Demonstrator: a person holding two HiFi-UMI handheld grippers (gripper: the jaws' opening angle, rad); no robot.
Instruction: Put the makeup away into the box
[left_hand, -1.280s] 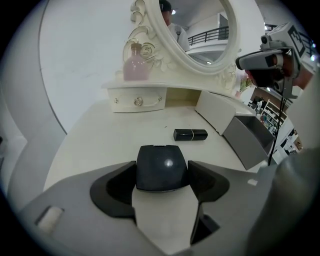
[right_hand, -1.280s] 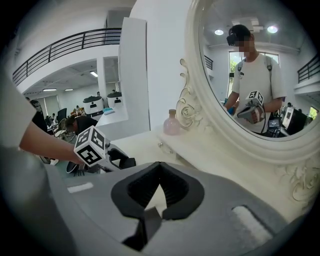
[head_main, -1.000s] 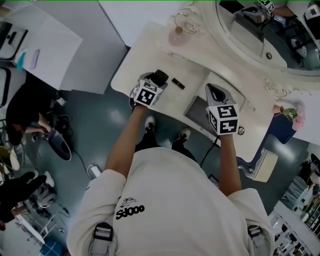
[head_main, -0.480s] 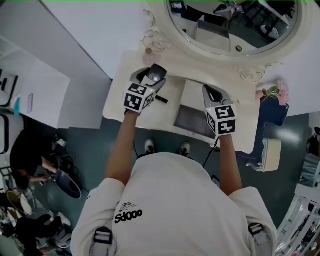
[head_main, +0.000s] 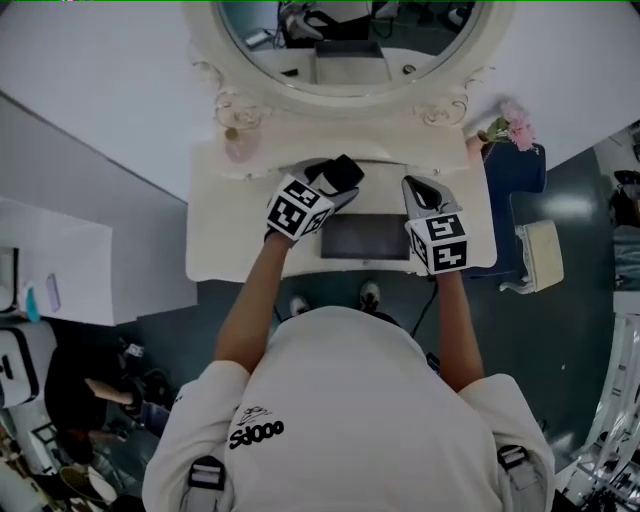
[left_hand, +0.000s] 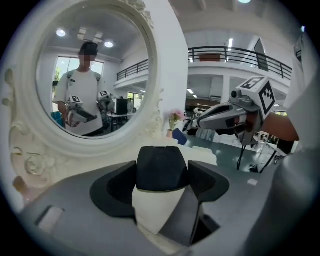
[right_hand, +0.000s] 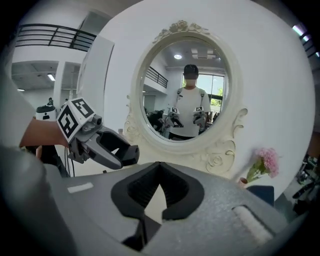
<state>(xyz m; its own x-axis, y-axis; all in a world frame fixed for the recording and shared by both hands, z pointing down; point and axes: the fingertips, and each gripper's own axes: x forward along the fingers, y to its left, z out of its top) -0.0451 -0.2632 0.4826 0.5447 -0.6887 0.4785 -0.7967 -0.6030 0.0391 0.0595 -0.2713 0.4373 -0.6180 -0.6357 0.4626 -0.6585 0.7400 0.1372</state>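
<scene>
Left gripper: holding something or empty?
Holding. In its own view, the left gripper is clamped on a black item; the head view shows it sticking out beyond the jaws.

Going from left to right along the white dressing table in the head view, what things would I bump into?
small pink object → left hand-held gripper, gripping a black-topped makeup case → right hand-held gripper → pink flowers
</scene>
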